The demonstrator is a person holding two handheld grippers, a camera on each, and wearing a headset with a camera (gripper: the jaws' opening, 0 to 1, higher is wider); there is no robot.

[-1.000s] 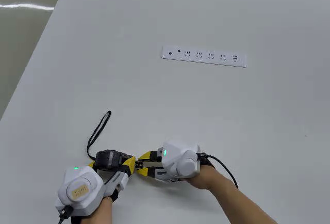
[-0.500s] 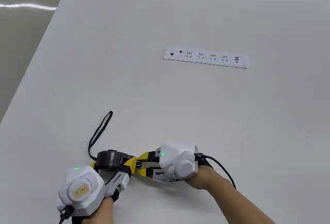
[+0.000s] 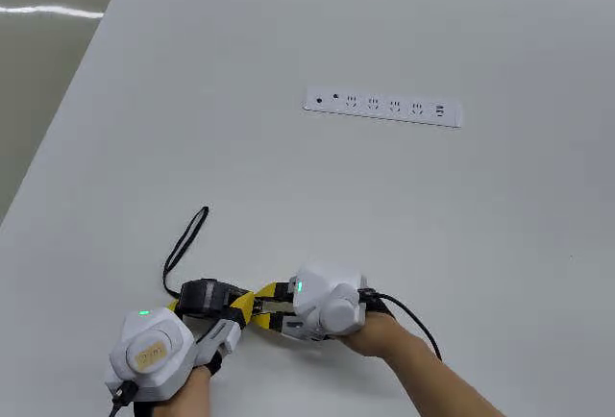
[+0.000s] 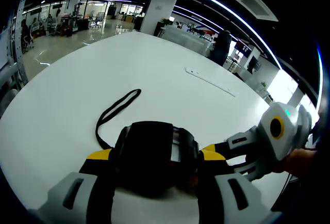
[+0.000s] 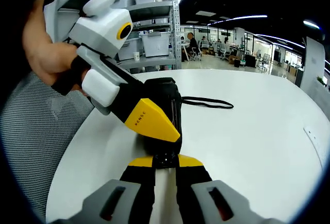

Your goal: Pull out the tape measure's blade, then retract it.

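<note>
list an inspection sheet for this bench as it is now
surface: white table
job's things: black tape measure lying on it, wrist strap trailing away, blade barely out
clutter: white power strip, far from the work
grippers: left gripper clamps the tape measure; right gripper closed on the blade tip
cables: black cable off the right gripper
surroundings: shelving with bins, mesh chair, grey floor

Tape measure [image 3: 204, 292] sides hidden by left claw [image 4: 154, 154], its front masked by right claw [image 5: 165, 160]
</note>
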